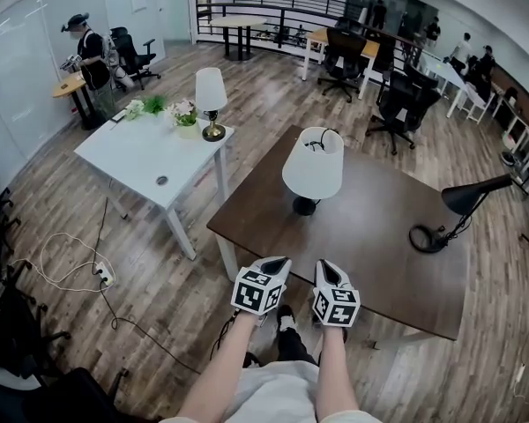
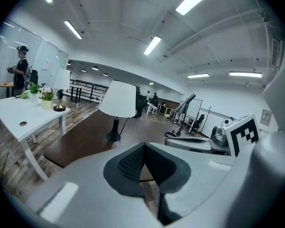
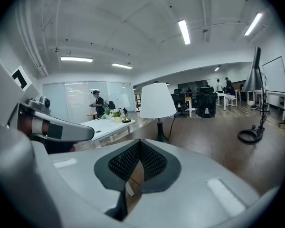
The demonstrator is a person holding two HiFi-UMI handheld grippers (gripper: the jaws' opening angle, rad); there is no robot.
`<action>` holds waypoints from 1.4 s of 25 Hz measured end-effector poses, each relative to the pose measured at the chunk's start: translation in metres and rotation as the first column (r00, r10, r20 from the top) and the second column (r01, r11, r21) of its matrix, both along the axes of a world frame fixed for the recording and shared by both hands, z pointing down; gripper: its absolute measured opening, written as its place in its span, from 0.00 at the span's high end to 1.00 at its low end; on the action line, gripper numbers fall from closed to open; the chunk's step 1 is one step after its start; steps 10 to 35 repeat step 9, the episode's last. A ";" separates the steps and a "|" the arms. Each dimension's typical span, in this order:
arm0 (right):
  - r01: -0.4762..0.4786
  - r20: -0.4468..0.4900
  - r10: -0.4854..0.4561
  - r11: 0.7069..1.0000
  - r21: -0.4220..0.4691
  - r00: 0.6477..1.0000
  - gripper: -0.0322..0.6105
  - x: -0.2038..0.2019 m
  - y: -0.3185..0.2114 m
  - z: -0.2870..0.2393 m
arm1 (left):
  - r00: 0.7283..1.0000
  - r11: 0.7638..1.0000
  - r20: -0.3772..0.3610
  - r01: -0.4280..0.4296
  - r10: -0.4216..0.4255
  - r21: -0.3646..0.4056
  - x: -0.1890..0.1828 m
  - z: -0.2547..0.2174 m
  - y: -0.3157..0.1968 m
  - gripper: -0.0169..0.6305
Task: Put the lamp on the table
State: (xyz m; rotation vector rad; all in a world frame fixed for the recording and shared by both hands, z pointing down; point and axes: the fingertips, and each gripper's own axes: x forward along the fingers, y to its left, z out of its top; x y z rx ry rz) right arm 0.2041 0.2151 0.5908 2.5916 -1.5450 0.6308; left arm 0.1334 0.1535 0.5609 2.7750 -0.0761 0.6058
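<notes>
No print reads anywhere; the wall sheet [image 1: 139,0] seems too small.

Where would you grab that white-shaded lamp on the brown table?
Probably the thin dark stem below the shade, coming in level from the near side. The shade looks too wide for the jaws, and the round base lies flat on the table.

white-shade lamps [image 1: 313,164] [image 1: 211,89]: 2 | black desk lamp [image 1: 470,196]: 1 | grippers [image 1: 277,263] [image 1: 327,268]: 2 | near tables [image 1: 379,245] [image 1: 128,161]: 2

From overhead, the lamp [image 1: 312,167] seems to hide its own stem.
</notes>
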 end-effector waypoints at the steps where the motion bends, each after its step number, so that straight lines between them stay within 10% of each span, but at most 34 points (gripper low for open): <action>1: -0.001 -0.002 0.001 1.000 0.000 1.000 0.91 0.000 0.001 0.000 | 1.000 1.000 0.000 -0.001 0.001 -0.001 0.001 0.000 0.000 0.97; 35: 0.003 -0.012 -0.003 1.000 -0.010 1.000 0.91 0.005 0.001 -0.003 | 1.000 1.000 -0.004 0.005 -0.005 -0.003 0.009 -0.002 0.000 0.97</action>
